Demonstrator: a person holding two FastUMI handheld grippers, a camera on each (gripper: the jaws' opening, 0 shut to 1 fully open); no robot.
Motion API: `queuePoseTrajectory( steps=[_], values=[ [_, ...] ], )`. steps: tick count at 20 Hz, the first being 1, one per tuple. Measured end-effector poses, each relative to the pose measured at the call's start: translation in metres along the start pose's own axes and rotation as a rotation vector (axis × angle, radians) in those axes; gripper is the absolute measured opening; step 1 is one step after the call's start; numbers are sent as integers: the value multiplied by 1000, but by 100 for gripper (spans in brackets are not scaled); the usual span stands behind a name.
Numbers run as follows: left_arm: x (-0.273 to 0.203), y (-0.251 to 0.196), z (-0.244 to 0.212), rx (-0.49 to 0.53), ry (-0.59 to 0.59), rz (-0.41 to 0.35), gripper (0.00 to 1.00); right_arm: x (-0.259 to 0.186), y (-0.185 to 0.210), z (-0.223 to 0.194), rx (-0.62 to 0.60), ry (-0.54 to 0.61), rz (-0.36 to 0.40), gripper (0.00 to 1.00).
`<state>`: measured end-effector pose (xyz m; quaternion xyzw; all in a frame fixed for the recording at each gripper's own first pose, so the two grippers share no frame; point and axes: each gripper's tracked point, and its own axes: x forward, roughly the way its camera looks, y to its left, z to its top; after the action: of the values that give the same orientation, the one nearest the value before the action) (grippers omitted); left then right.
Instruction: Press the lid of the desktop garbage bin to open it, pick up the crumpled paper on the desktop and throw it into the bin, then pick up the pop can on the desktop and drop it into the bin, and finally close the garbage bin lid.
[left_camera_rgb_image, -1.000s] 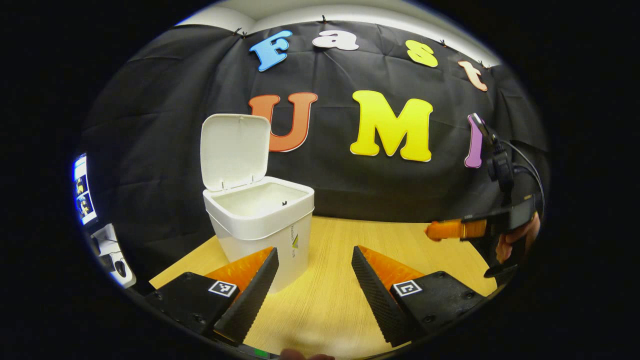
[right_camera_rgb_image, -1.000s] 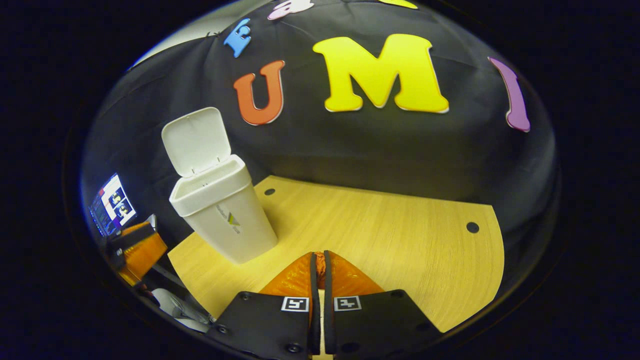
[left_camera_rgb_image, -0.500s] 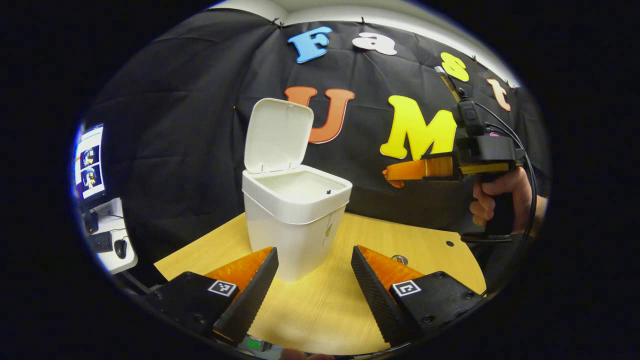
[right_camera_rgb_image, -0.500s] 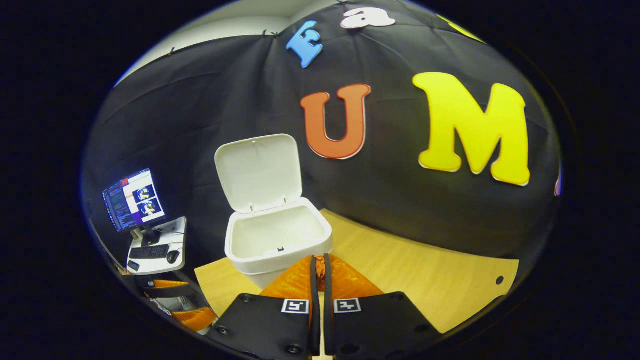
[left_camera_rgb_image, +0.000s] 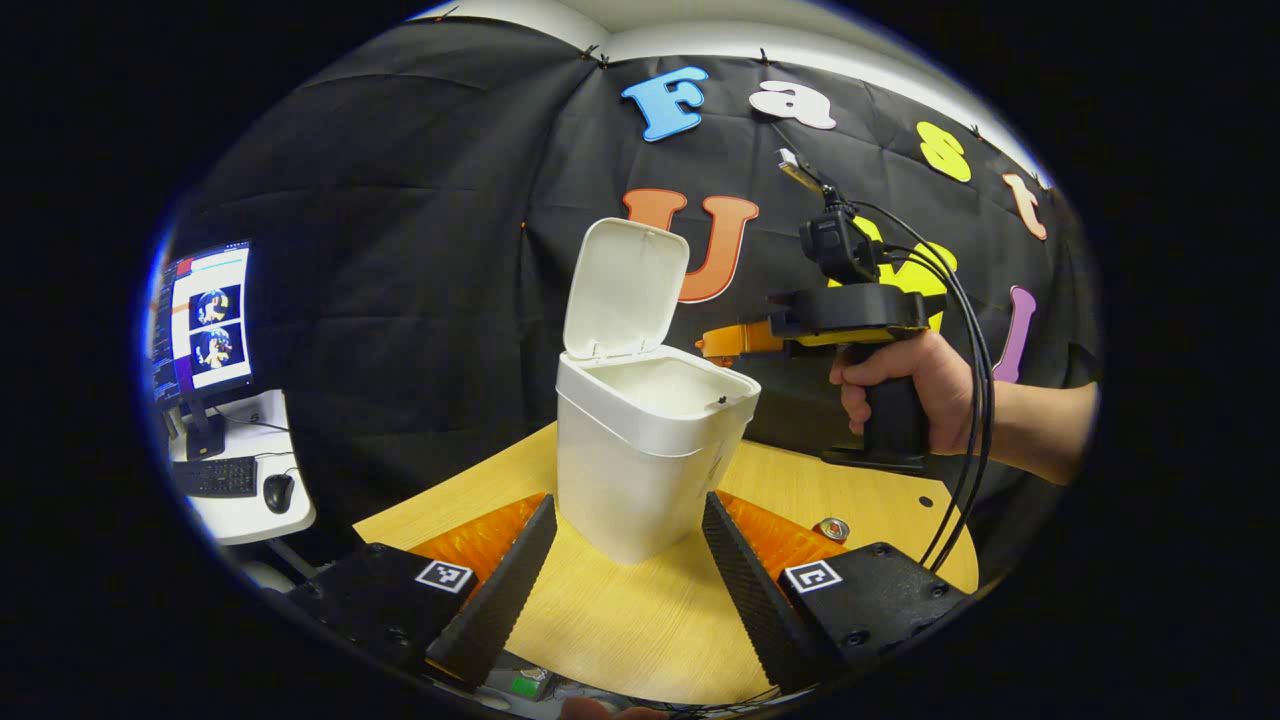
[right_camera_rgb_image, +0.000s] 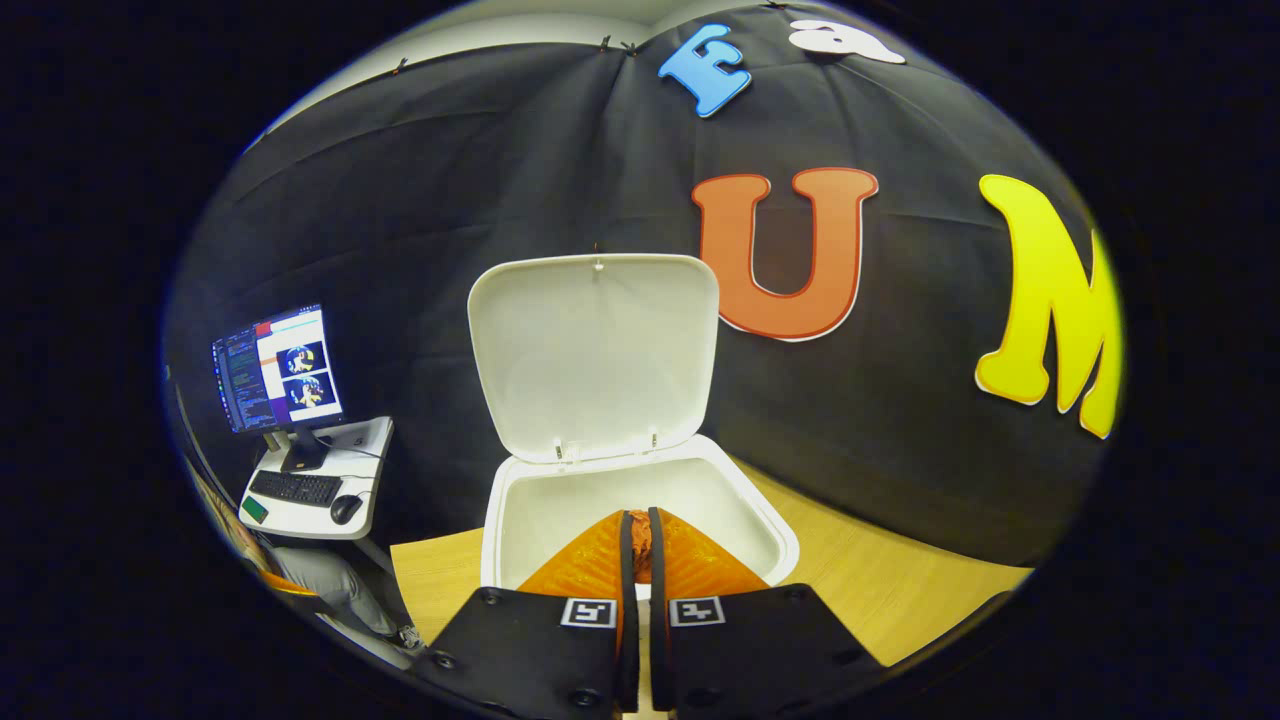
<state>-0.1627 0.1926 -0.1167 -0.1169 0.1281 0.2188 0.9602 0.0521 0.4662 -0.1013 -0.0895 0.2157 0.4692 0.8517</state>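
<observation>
The white desktop bin (left_camera_rgb_image: 640, 470) stands on the wooden table (left_camera_rgb_image: 620, 620) with its lid (left_camera_rgb_image: 625, 290) swung up and upright. My left gripper (left_camera_rgb_image: 625, 565) is open, low over the table just in front of the bin, with nothing between its fingers. A hand (left_camera_rgb_image: 900, 385) holds my right gripper (left_camera_rgb_image: 715, 345) level, its tips over the bin's open top from the right. In the right gripper view, that gripper (right_camera_rgb_image: 639, 520) is shut above the bin's rim (right_camera_rgb_image: 775, 540), facing the inner side of the lid (right_camera_rgb_image: 595, 350). The bin's depth is hidden.
A small round metallic thing (left_camera_rgb_image: 832, 527) lies on the table right of the bin. Off the table's left edge stands a lit monitor (left_camera_rgb_image: 200, 320) on a small white desk (left_camera_rgb_image: 245, 505) with keyboard and mouse. The black cloth wall closes the back.
The right gripper, still shut, has risen and moved left to the bin, now hovering over its opening. The left gripper's view has swung left, bringing the bin to centre.
</observation>
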Motion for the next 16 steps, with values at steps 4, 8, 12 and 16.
queuePoseTrajectory(
  steps=[4, 8, 12, 16],
  values=[
    [-4, 10, -1, 2, -3, 27, 97, 23, -7, -10, 0, 39, -38, 14],
    [-6, 10, -2, -5, 2, 24, 97, 25, -14, -11, 14, 32, -63, 25],
    [-6, 3, 4, 29, -12, 4, 97, 24, -16, -11, 21, 31, -57, 35],
    [-6, 2, 9, 62, -27, -8, 97, 21, -13, -8, 19, 15, -49, 77]
  ],
)
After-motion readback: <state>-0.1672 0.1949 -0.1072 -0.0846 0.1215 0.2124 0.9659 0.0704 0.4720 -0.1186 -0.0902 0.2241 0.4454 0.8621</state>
